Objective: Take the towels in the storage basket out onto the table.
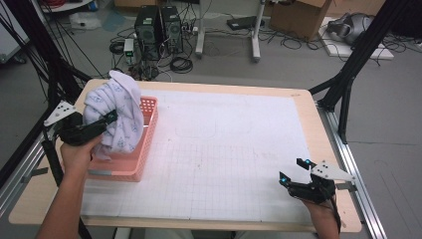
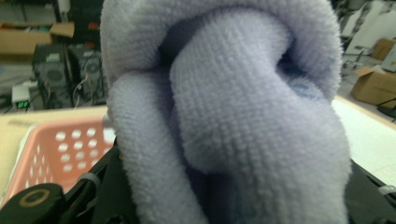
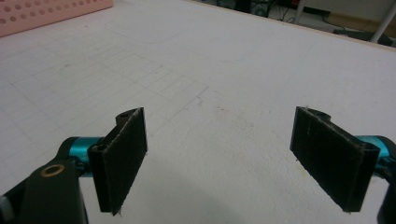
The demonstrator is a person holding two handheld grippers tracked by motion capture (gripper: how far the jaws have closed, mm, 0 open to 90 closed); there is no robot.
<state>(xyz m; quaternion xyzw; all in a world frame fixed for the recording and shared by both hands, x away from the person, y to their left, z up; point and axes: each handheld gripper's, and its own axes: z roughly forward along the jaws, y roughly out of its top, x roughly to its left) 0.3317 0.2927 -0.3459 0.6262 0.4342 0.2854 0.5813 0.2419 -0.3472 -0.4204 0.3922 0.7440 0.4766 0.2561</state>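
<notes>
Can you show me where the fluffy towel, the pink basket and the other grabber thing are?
Pale lilac fluffy towel (image 1: 119, 107), high view: on its bunched middle.
Pink plastic basket with holes (image 1: 147, 144), high view: on its right side wall.
Right hand-held gripper (image 1: 293, 171), high view: midway between its open fingertips.

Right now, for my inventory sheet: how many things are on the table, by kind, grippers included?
Towel: 1, held in the left gripper above the basket
Basket: 1, pink
Grippers: 2, the right gripper open above the mat
Total: 4
</notes>
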